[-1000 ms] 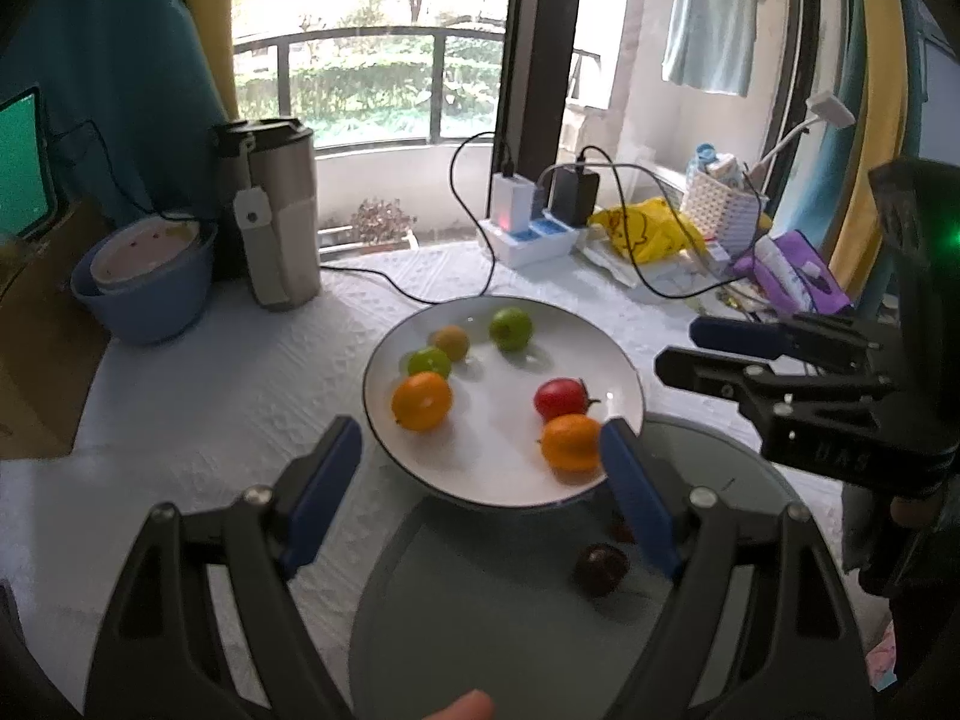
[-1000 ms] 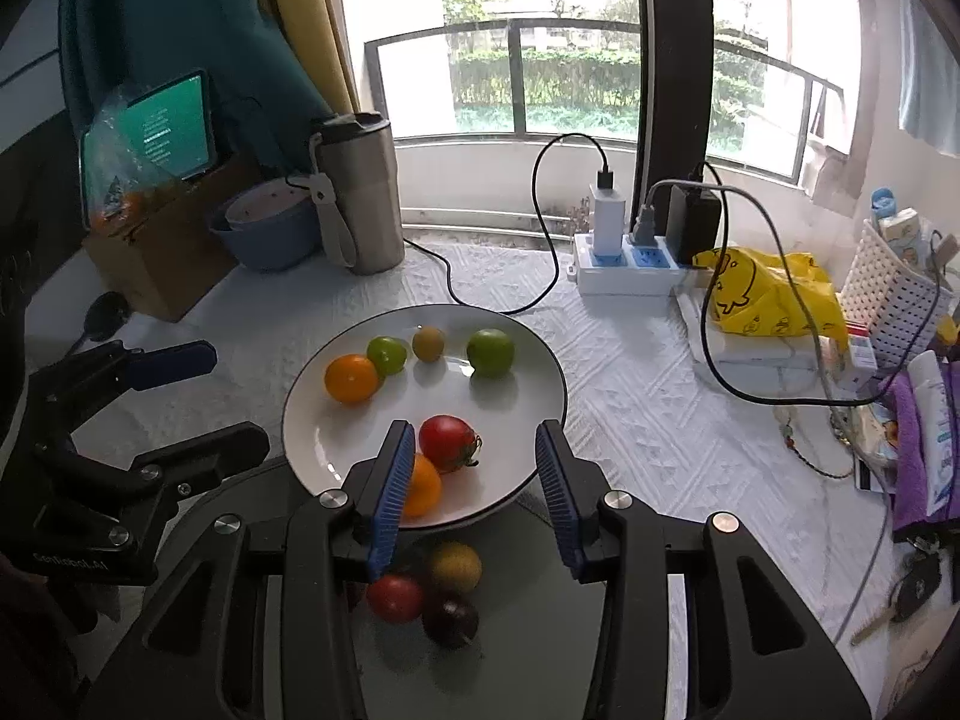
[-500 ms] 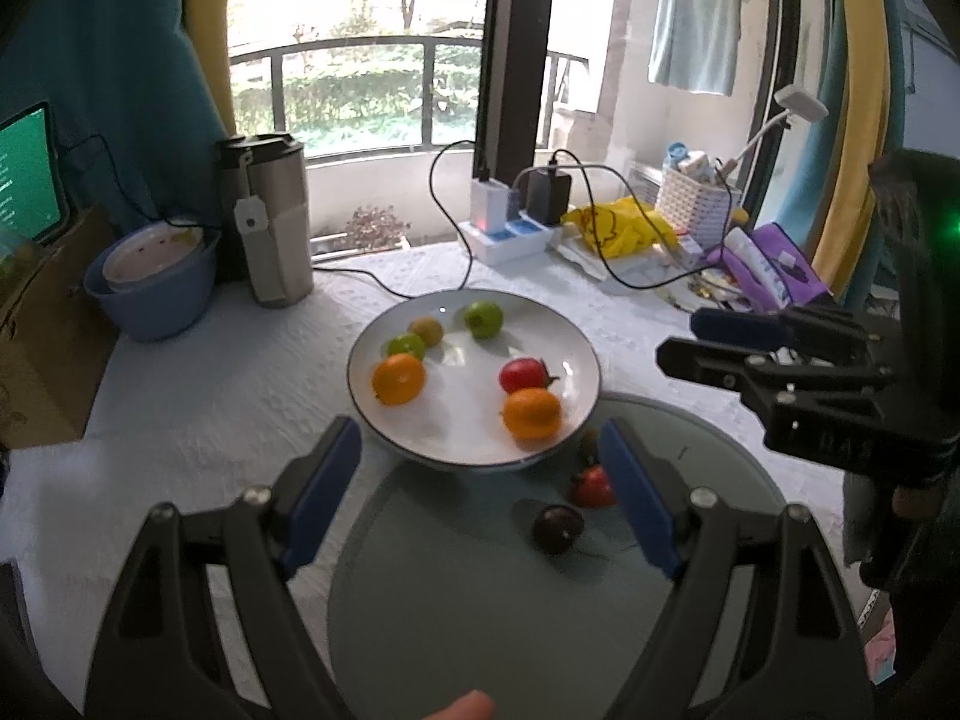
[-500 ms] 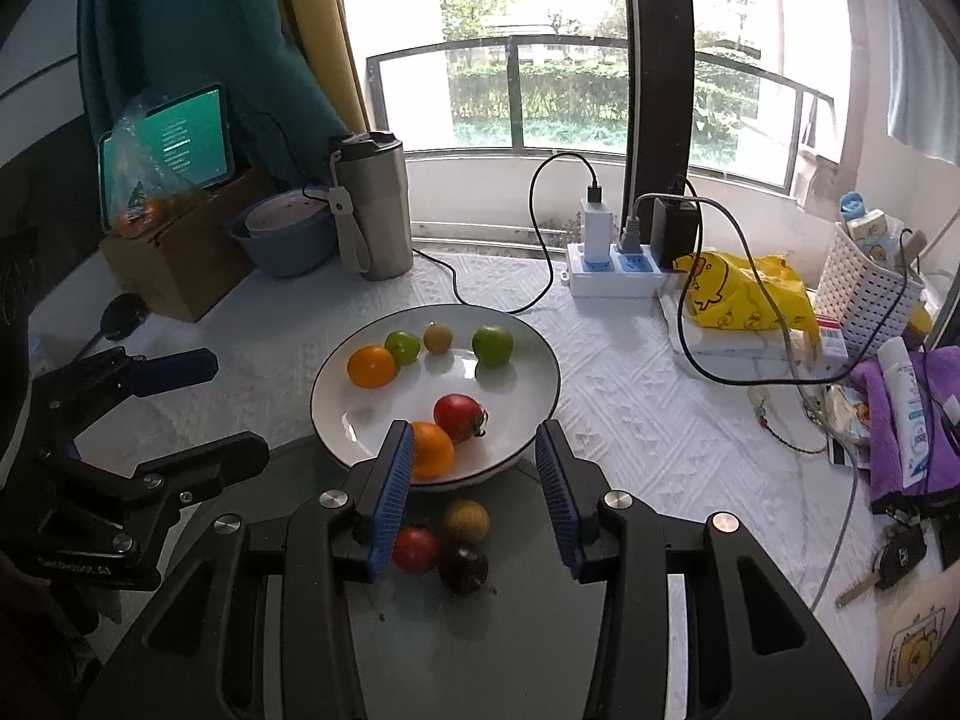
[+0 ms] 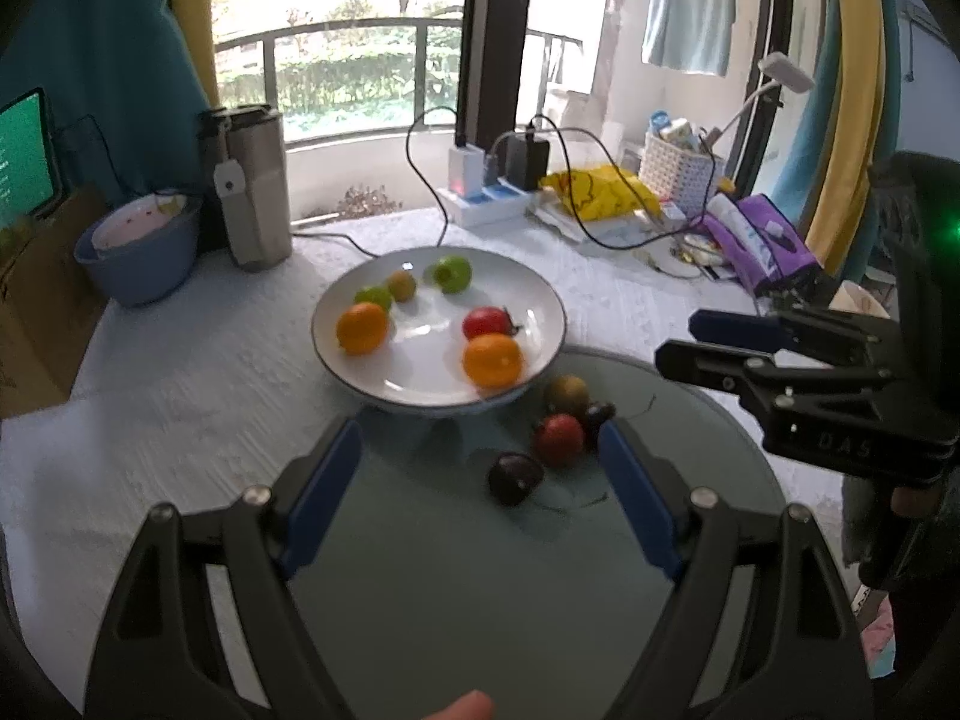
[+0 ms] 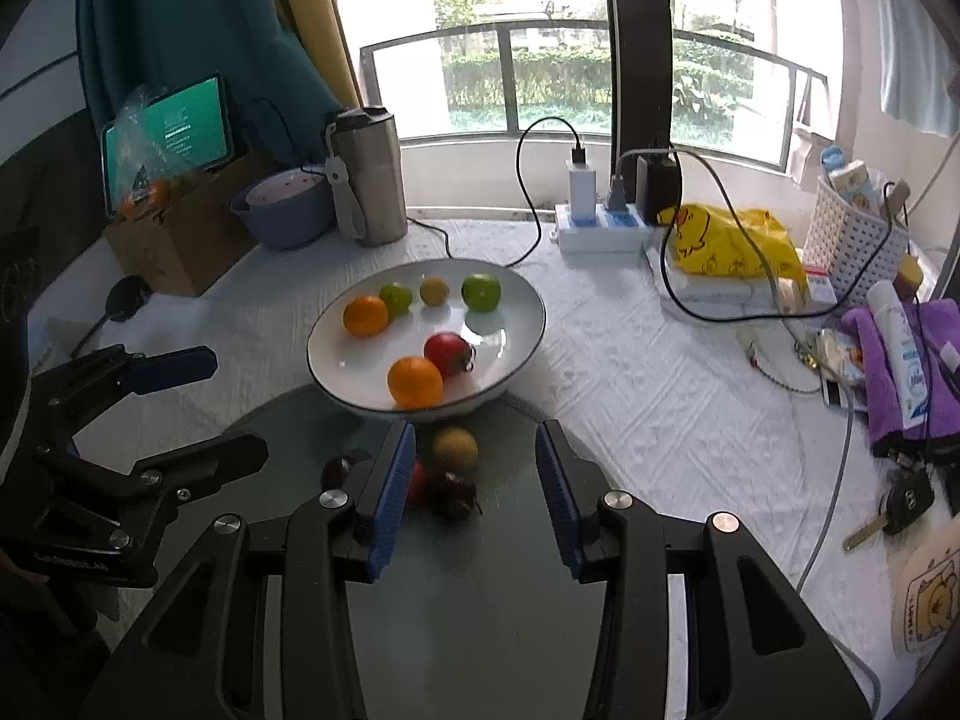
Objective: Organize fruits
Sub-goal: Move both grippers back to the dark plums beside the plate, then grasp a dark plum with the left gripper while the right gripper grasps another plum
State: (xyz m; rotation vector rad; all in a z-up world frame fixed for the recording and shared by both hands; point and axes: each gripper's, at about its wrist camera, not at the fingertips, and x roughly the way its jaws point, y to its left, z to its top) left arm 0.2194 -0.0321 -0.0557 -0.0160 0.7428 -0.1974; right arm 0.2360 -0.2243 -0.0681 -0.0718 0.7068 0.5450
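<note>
A white plate holds two oranges, a red tomato, two green fruits and a small yellow one. Just in front of it, on a round glass board, lie a yellow-brown fruit, a red fruit and two dark plums. My left gripper is open and empty, near side of the loose fruits. My right gripper is open and empty; the red fruit and a dark plum lie by its left finger.
A steel flask, a blue bowl, a cardboard box with a tablet, a power strip with cables, a yellow bag, a white basket and purple cloth ring the table's far and right sides.
Both grippers have drawn back from the plate toward me. More of the glass board and the loose fruits on it now shows. Both stay open.
</note>
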